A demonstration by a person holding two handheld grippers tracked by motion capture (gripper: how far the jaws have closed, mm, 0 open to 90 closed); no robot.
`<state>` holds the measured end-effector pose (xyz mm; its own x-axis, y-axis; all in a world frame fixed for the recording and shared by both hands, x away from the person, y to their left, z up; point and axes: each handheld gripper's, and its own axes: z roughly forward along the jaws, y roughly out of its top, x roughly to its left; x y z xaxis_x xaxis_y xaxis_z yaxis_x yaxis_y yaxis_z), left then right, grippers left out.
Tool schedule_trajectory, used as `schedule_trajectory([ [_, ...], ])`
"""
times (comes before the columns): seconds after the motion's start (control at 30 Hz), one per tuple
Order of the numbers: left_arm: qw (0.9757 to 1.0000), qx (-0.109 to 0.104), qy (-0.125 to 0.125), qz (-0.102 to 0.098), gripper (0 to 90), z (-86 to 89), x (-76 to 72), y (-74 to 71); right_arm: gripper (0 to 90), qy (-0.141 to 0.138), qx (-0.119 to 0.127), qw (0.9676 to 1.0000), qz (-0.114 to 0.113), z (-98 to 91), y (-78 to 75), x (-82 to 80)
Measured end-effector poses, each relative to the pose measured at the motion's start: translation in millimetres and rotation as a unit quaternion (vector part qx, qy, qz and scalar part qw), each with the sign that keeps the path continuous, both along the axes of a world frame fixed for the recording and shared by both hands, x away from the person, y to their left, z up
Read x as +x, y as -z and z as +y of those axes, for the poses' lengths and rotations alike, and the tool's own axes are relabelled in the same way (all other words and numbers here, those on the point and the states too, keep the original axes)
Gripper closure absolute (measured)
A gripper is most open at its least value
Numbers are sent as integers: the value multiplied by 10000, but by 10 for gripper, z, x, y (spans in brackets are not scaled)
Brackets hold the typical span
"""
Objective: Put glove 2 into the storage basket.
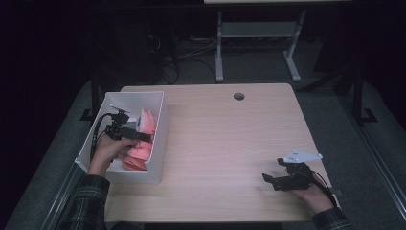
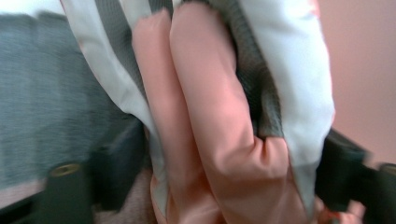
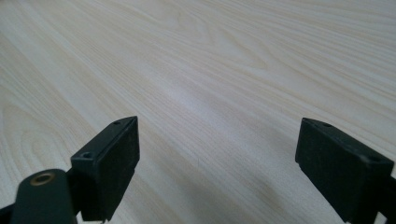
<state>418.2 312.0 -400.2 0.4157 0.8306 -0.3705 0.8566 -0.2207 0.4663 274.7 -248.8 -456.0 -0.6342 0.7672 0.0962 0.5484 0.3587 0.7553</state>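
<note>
1. Nearest the person, the right hand-held gripper (image 1: 271, 179) rests low on the wooden bench (image 1: 230, 143) at its near right corner. Its jaws stand wide apart with bare wood between them, so it takes no part in the work.
2. Farther left, the left hand-held gripper (image 1: 143, 136) reaches into the white bin (image 1: 160, 143) standing at the bench's left edge. Its jaws stand wide, one on each side of the folded pink-and-white cloth (image 2: 210, 116), and the pads do not appear to press on it.
3. The cloth lies inside the bin, against the wall nearest the bench's middle, so I judge the placing done and the letting-go just made. What is left is drawing the hand-held gripper up and out without dragging the fabric.
4. In the high view the cloth (image 1: 142, 139) forms a bundle whose long axis runs near to far, parallel to the bin's long walls. Its grey-striped end points away from the person.
</note>
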Motion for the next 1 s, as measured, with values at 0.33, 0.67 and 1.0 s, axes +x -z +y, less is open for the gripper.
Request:
schedule_trajectory([
  [0.33, 9980, -46, -173, -603, 150, 131, -88, -431, 134, -3, 3, 10000, 10, -1, 1, -1],
  [0.67, 9921, -55, 127, -1248, 151, -42, -221, -989, 134, -16, -19, 10000, 29, 6, 4, 0],
  [1.0, 9840, -113, 602, -1672, 151, -430, -333, -1253, 134, -23, -14, 10000, 30, 7, 4, -2],
])
